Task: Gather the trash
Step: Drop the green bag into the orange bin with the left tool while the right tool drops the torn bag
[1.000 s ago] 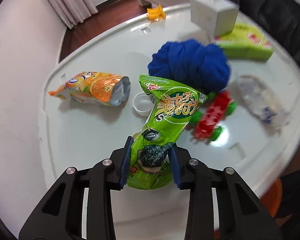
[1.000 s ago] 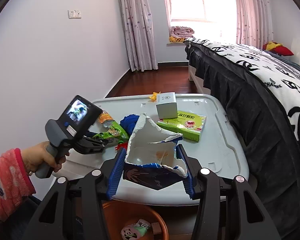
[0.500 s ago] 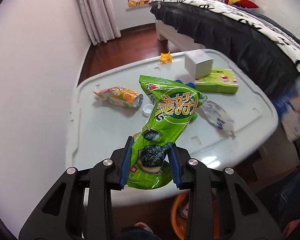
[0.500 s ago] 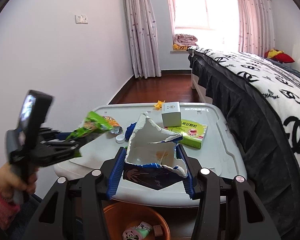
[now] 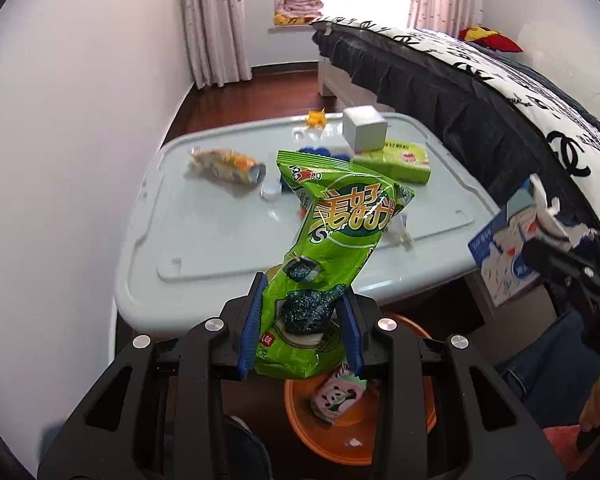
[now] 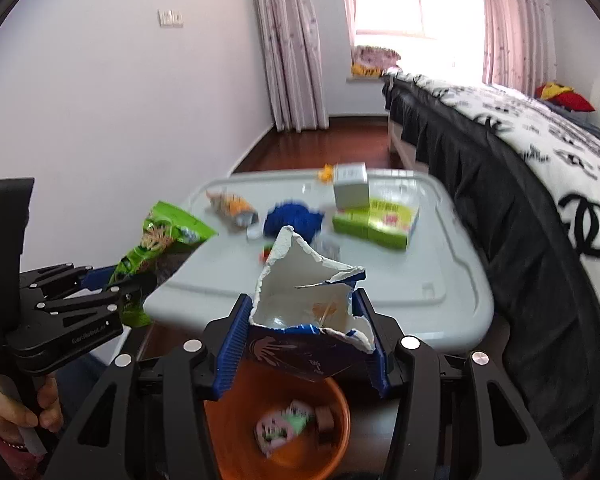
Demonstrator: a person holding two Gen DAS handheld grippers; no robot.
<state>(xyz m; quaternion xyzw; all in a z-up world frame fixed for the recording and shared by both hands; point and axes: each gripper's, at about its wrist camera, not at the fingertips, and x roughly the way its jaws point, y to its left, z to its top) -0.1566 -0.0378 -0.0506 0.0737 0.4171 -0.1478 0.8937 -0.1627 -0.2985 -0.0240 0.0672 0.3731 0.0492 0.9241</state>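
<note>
My left gripper [image 5: 302, 326] is shut on a green snack bag [image 5: 336, 232] and holds it upright in the air, off the near edge of the grey table [image 5: 204, 248]. The bag also shows in the right wrist view [image 6: 160, 236]. My right gripper [image 6: 302, 340] is shut on a torn blue and white carton [image 6: 308, 320], seen in the left wrist view [image 5: 508, 236] at the right. An orange bin [image 6: 332, 448] stands on the floor below both grippers, with a wrapper inside [image 5: 336, 394].
On the table lie an orange snack bag [image 5: 228, 164], a white cap [image 5: 270, 191], a blue cloth [image 6: 294, 220], a white box [image 5: 364, 128], a green box [image 5: 406, 158] and a clear wrapper [image 5: 398, 228]. A bed [image 5: 500, 92] runs along the right.
Both grippers have drawn back from the table and stand higher. The green bag has been lifted off the table and now hangs over the orange bin. The carton stays gripped.
</note>
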